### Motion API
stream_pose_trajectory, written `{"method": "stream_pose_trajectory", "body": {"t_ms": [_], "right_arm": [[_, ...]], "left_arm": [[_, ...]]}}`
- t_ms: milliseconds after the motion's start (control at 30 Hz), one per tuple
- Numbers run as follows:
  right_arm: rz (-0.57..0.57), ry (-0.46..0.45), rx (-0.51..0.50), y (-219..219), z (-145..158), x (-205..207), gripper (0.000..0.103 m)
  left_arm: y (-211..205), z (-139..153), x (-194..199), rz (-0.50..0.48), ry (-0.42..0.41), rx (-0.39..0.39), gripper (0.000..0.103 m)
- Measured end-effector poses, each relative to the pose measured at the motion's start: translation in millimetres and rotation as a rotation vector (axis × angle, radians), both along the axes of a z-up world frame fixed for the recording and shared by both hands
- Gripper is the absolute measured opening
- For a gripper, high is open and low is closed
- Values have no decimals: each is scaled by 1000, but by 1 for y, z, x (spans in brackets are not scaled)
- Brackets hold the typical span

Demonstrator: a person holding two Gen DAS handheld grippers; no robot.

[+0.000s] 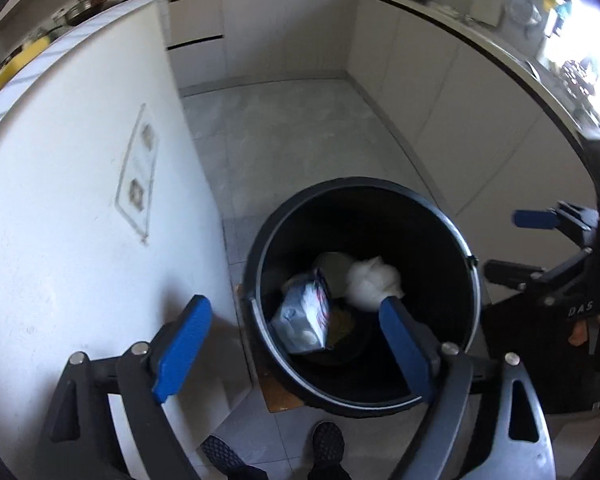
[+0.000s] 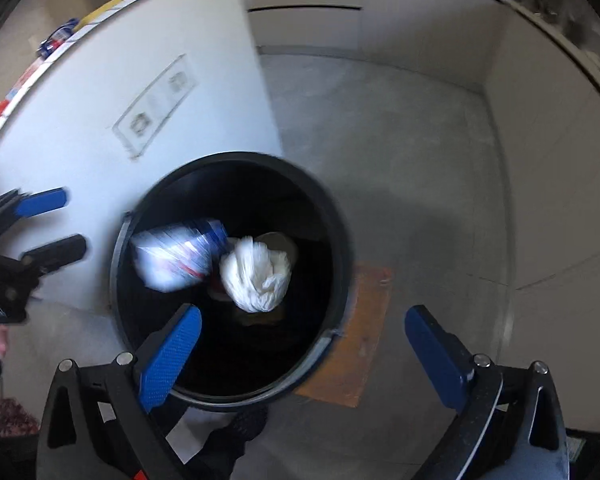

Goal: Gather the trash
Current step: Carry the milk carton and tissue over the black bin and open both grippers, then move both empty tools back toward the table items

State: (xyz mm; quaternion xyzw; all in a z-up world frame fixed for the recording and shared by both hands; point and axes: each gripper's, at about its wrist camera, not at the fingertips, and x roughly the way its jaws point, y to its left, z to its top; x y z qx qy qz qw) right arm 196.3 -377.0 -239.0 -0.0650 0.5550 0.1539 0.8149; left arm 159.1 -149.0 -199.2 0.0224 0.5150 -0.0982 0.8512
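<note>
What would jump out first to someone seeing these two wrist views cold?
The round black trash bin on the grey floor fills the middle of both views. Inside it lie a knotted white plastic bag and, beside it, a white-and-blue packet. Both sets of blue-padded tongs, left and right, hang open above the rim with nothing between them.

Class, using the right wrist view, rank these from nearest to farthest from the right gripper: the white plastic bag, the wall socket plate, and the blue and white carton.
Measured from the right gripper:
1. White plastic bag, in the black bin, just ahead of the fingers.
2. Blue and white carton, also in the bin, at its left side, blurred.
3. Wall socket plate, up on the white wall, beyond the bin.
</note>
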Motion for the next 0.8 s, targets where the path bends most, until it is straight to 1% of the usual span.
{"method": "stream_pose_trajectory", "body": {"t_ms": [100, 233, 300, 333, 400, 667, 733, 800], "right_arm": [[-16, -14, -9, -7, 4, -5, 103], [-32, -51, -29, -8, 14, -10, 103], [-48, -76, -36, -6, 24, -12, 103], [-63, -93, -40, -6, 29, -13, 103], [-81, -115, -34, -7, 38, -15, 103], [-136, -176, -30, -2, 75, -24, 103], [-147, -207, -28, -3, 90, -31, 103], [-153, -229, -22, -2, 103, -35, 103]], "left_arm": [[4, 1, -4, 32, -7, 18, 88], [5, 11, -6, 52, -30, 31, 88], [3, 19, -10, 54, -44, 24, 89], [2, 24, -12, 53, -54, 26, 92], [2, 31, -14, 46, -68, 23, 95], [0, 67, -22, 52, -116, -2, 99], [0, 79, -25, 52, -135, 6, 103], [-1, 92, -30, 50, -160, 33, 103]]}}
